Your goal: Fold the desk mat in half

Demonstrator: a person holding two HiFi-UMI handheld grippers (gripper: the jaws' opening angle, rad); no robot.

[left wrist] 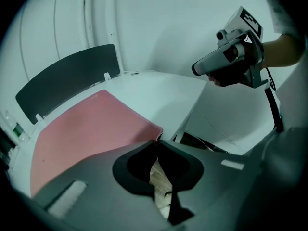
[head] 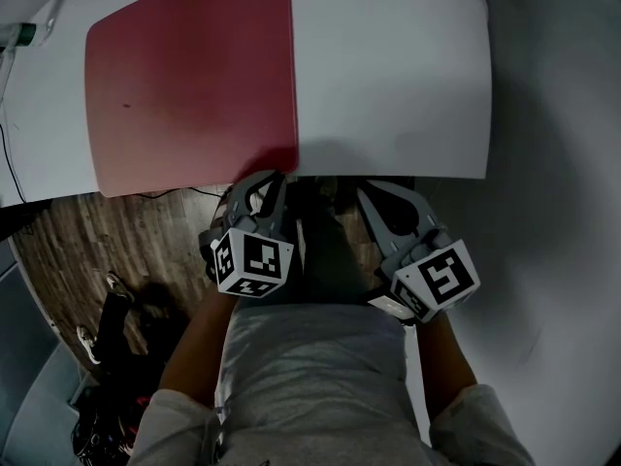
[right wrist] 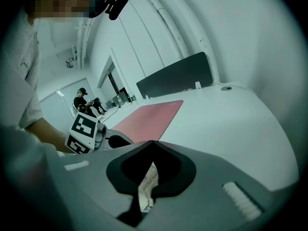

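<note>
- Desk mat point(head: 189, 76): red-pink with rounded corners. It lies flat and unfolded in a single layer on the left part of the table. Its near edge runs along the table's near edge.
- Table point(head: 408, 66): white top. The half to the right of the mat is bare.
- Left gripper point(left wrist: 158, 139): held low at the table's near edge, at the mat's near right corner. Its jaws are drawn in until the tips almost meet, and they pinch the very corner of the mat. In the left gripper view the stitched edge of the corner shows right at the tips. The rest of the mat stays down on the table.
- Right gripper point(right wrist: 151, 142): held to the right of the left one, just off the table's near edge and apart from the mat. Its jaw tips are closed together with nothing between them; only floor shows through the gap behind them.
- Person: a grey shirt point(head: 310, 377) and two bare forearms, one to each gripper, seen from above.
- Floor point(head: 87, 241): dark wood boards, showing below the table's near edge on the left.
- Partition panel point(left wrist: 67, 83): dark and upright, standing along the table's far side behind the mat.
- Second person point(right wrist: 81, 100): far back in the room, too small to describe.
</note>
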